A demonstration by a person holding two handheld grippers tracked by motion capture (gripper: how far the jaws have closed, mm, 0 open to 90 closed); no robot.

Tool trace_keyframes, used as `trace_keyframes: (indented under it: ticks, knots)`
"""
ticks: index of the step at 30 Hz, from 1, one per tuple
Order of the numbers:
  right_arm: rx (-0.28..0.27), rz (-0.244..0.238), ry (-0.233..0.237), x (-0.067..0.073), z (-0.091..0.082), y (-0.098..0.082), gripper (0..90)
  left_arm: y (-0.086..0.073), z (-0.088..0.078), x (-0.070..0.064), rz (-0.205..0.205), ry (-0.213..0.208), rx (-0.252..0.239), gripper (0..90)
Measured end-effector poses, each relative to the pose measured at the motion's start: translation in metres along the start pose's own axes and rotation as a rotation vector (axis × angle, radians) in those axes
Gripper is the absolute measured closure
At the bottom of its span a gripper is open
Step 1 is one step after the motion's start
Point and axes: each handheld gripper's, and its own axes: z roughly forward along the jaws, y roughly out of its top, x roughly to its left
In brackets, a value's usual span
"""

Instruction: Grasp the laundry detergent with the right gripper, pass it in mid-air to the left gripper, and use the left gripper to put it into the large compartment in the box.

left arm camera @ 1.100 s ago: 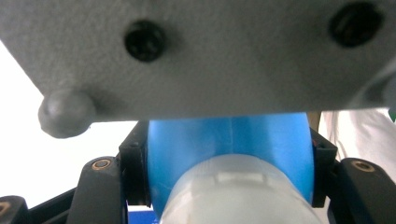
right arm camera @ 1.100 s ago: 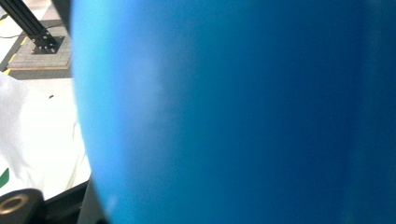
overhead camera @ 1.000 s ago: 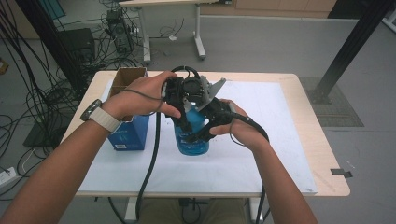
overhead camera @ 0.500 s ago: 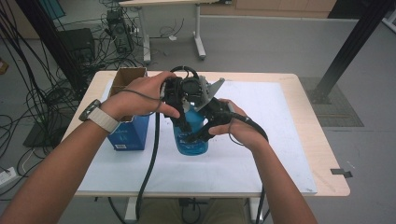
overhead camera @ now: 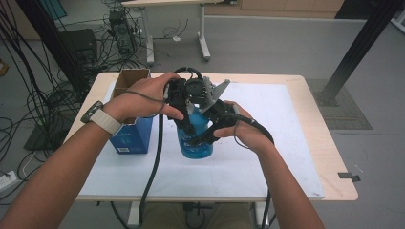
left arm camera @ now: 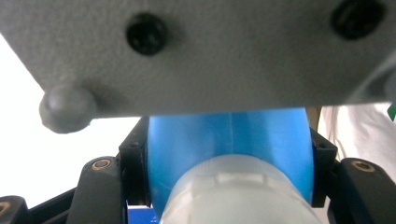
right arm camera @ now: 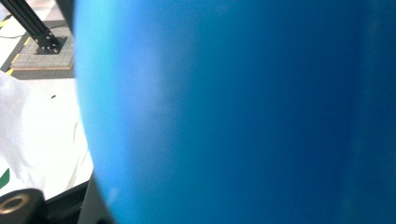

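One translucent blue bottle (overhead camera: 195, 138) stands upright on the white sheet (overhead camera: 267, 157) covering the table (overhead camera: 334, 191), near the middle and just right of one blue carton (overhead camera: 131, 138); one open brown cardboard box (overhead camera: 131, 78) sits behind the carton at the far left.

The bottle's long axis runs vertical. The left gripper (overhead camera: 188, 125) comes at its top from above and from the left, and in the left gripper view its black jaws are clamped on the blue shoulder (left arm camera: 229, 144) just behind the pale cap (left arm camera: 233, 191), one jaw on either side. The right gripper (overhead camera: 203, 138) reaches in from the right, lower down, closed on the bottle's body, whose blue wall (right arm camera: 243, 116) presses right up against the right gripper view.

Both hands are equally near, each already touching the bottle. Judging from that grip, upper hand at the cap end and lower hand steadying the body, the coming move likely turns about the vertical axis.
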Motion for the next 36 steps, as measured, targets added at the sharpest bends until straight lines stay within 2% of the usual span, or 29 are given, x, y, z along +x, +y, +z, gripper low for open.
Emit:
trace_keyframes:
  ticks: [4,5,14,16,17,29,30,31,33,34,35,36]
  knots:
    - [-0.002,0.002,0.003,-0.0003,0.0001,-0.0004,43.3,0.0007,0.0006,0.0005,-0.002,-0.002,0.003,37.8]
    - [-0.001,-0.003,0.000,-0.0007,-0.0001,-0.0006,43.3,0.0009,0.0009,-0.0002,-0.016,-0.005,-0.001,37.8]
    - [-0.015,0.014,0.010,0.0002,0.0000,-0.0007,43.3,0.0009,0.0002,0.0005,-0.015,-0.006,-0.003,37.8]
    - [-0.016,0.009,0.011,0.0000,0.0003,-0.0009,43.3,0.0009,-0.0002,0.0008,-0.005,-0.006,0.004,37.9]
    - [-0.011,-0.003,0.004,-0.0008,0.0002,-0.0011,43.3,0.0007,0.0004,-0.0004,-0.021,-0.007,-0.003,37.9]
    - [-0.028,-0.005,0.025,-0.0004,0.0031,-0.0008,43.0,0.0009,-0.0008,-0.0010,-0.021,-0.008,0.016,37.8]
    - [-0.024,-0.028,0.001,-0.0017,0.0040,-0.0006,42.8,0.0007,-0.0013,-0.0008,-0.019,-0.008,0.017,37.8]
    - [-0.026,-0.014,0.022,-0.0002,0.0034,0.0003,42.6,0.0006,-0.0018,-0.0004,-0.017,-0.006,0.017,37.8]
    - [-0.024,-0.033,0.004,-0.0015,0.0041,0.0008,42.3,0.0003,-0.0025,-0.0009,-0.021,-0.005,0.014,37.8]
    - [-0.022,-0.032,0.005,-0.0010,0.0037,0.0011,41.4,0.0002,-0.0029,-0.0009,-0.018,-0.001,0.015,37.8]
    - [-0.026,-0.019,0.026,0.0001,0.0037,0.0012,38.2,-0.0005,-0.0034,-0.0010,-0.024,0.003,0.009,37.9]
    - [-0.032,-0.027,0.029,0.0000,0.0045,0.0007,30.7,-0.0011,-0.0042,-0.0004,-0.027,0.006,0.009,37.8]
